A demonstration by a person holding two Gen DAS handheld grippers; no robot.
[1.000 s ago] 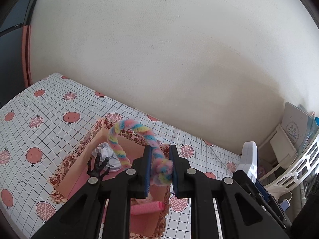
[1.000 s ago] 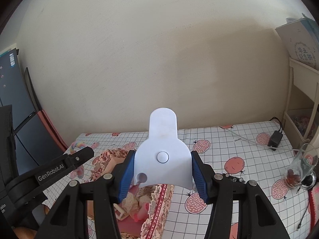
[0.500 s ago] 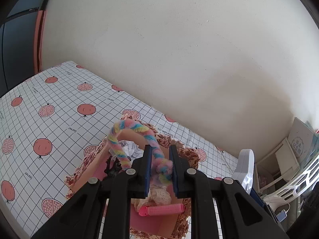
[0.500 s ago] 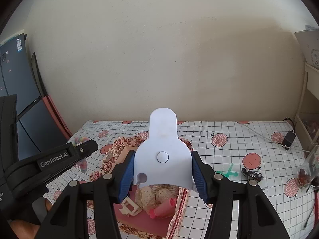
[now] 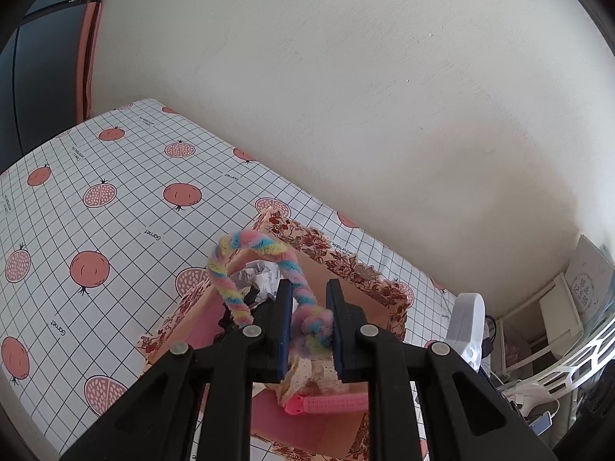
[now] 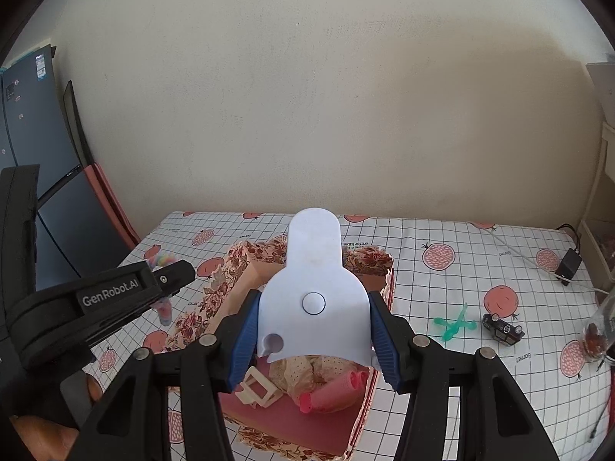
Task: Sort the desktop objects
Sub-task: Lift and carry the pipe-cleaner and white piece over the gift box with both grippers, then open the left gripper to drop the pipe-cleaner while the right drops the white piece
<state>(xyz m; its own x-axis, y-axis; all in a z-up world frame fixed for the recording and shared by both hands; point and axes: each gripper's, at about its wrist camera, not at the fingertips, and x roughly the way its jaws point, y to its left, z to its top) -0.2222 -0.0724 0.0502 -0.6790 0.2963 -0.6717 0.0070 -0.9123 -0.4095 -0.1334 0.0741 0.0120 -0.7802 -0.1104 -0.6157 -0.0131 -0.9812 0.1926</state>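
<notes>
So the left gripper [image 5: 307,326] has its jaws clamped on the knotted end of a pastel twisted pipe cleaner [image 5: 246,265], and the rest of it loops up and off to the left of the jaws. Right below and ahead of those jaws sits the floral box [image 5: 338,265], open top, with a crumpled bit of paper [image 5: 259,274] behind the loop and a pink hair roller [image 5: 326,403] lying just under the right-hand finger. Over on the other side, the right gripper [image 6: 313,330] has its blue pads squeezed against both sides of a white plastic holder [image 6: 313,276] whose rounded tab sticks up past the fingertips. Same box is directly underneath it, roller and a cream square buckle [image 6: 257,388] inside. Off to the right of those jaws, on the pomegranate tablecloth [image 6: 442,238], there's a green plastic piece [image 6: 453,322], then a small dark clip thing [image 6: 503,330], well apart from the box.
</notes>
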